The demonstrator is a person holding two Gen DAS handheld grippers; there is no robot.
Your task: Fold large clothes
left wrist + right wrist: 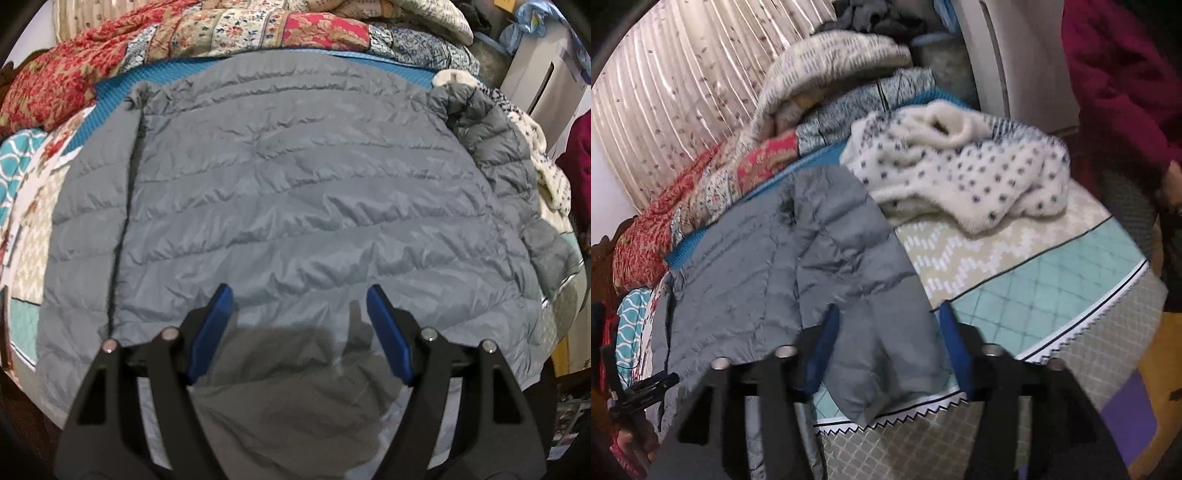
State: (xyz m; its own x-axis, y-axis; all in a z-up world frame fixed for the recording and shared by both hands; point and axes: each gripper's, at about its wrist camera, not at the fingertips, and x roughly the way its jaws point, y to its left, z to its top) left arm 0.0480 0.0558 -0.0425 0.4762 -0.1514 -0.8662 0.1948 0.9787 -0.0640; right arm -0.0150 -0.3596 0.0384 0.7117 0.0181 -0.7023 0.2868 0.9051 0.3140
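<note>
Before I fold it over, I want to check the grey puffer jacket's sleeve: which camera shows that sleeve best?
The right wrist view: the sleeve lies nearly whole over the bedspread, its cuff end between the open right tongs. The left wrist view shows only a bunched part of it at the jacket's right edge.

Jacket [288, 192]: quilted synthetic cloth, faint sheen, wrinkled. Sweater [960, 173]: fuzzy matt knit. Bedcover [1034, 280]: quilted matt cotton. Gripper pads [388, 332]: smooth blue plastic.

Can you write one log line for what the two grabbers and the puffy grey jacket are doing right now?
jacket: flat on bed | left gripper: open above it | right gripper: open, sleeve between jaws
</note>
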